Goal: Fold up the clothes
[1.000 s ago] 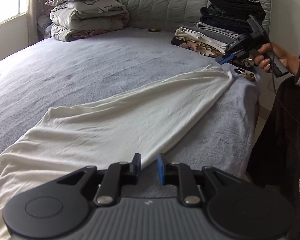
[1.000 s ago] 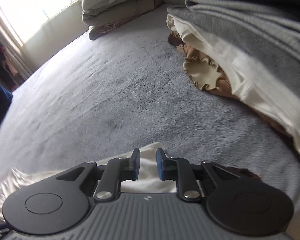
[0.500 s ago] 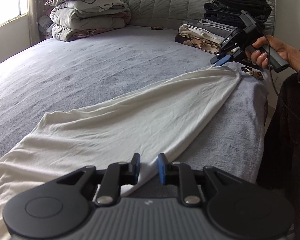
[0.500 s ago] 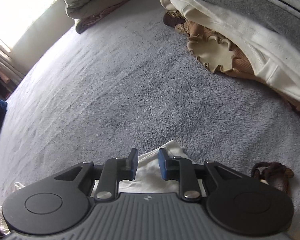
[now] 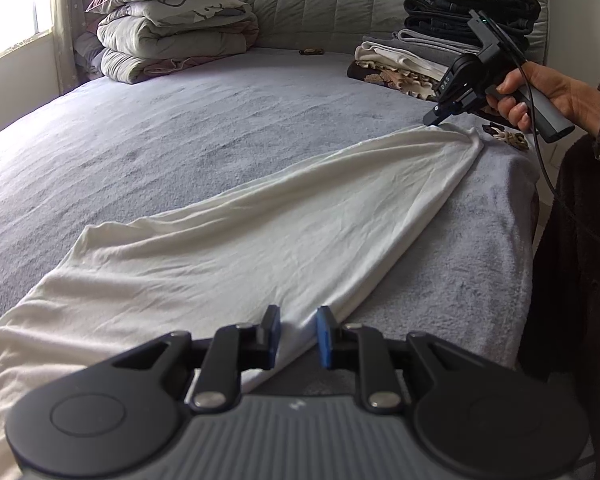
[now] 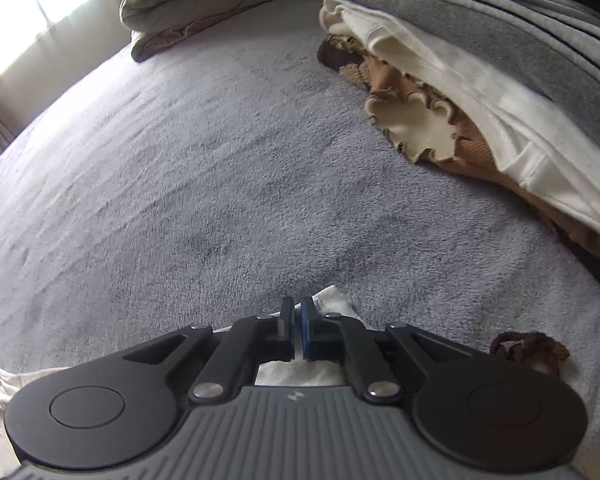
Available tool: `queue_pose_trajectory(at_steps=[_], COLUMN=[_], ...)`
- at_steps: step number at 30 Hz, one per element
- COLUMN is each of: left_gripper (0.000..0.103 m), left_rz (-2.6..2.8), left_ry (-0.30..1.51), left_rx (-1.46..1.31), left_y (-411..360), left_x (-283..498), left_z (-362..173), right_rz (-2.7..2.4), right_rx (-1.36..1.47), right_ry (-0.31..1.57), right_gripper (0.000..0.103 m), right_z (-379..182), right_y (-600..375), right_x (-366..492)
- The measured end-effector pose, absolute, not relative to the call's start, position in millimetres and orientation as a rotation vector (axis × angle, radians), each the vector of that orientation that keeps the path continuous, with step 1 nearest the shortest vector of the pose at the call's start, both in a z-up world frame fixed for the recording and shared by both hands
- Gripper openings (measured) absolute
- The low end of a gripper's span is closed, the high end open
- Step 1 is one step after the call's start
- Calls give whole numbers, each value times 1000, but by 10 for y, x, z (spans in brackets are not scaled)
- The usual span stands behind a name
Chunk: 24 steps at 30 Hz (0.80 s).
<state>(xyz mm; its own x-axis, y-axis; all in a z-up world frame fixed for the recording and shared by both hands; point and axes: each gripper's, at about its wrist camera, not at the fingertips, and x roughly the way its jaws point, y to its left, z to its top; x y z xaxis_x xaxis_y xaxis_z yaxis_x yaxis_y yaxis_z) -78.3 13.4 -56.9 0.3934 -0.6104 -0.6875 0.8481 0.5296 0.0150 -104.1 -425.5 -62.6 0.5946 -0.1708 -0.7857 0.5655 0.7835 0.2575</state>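
The cream garment point(image 5: 260, 248) lay stretched across the grey bed point(image 5: 188, 132), its long axis running on a slant from the near edge by the left gripper point(image 5: 298, 336) up to the far corner where the right gripper point(image 5: 434, 120) met it. So each end had its own nearest hand: the left at the wide near end, the right at the narrow far tip, with the folded stack of clothes point(image 5: 440, 48) just beyond that tip.

From the right wrist view, the right gripper's point(image 6: 296, 328) jaws had just been closing and stood pinched together on the white corner of cloth point(image 6: 334, 300). The left gripper's jaws stood partly apart with the cloth's edge passing between them; I could not tell whether the pads pressed on it.

The only writing I could make out was a small white marking on the right gripper's body, which looked like "DAS". A small brown hair tie point(image 6: 530, 350) lay near the right gripper.
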Motion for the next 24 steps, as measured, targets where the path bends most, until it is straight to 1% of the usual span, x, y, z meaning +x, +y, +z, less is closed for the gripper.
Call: queue_pose_trajectory(at_steps=[5,13,17,18,19,20,21,22,24], left_gripper=[21,21,21,21,21,21,21,21,21], left_rz=[-954,-953,-953,-953,-953,-953,-953,-953,-953], left_ry=[683,681,680,680,679,678,678,677,676], left_rx=[396,399,400,399,398,397,396,395,396], left_y=[128,130,130,134,138,142,147,151,156], left_x=[-786,-788,-789,-789,-789,-789,-788,-789,-792], left_z=[-570,-579,-576,-573,-571,-568,-566,-564,-559], right_rz=[-473,-498,-486,-485,-481,-477,-473,-473,-477], right_rx=[515,502,506,510,513,515,518,517,499], right_ry=[782,771,765,754,746,737,729,723,724], right_gripper=[3,3,5,7,14,19,28,31,32], right_z=[-559,-562,-532,-512,-497,-482,-466,-456,-457], right_y=[-4314,-4337,-4359,-4374,-4393,-4413,-4432,-4447,-4462], right_x=[-1146,-1094,-1092,-1117,-1142,-1166,-1191,-1217,-1259])
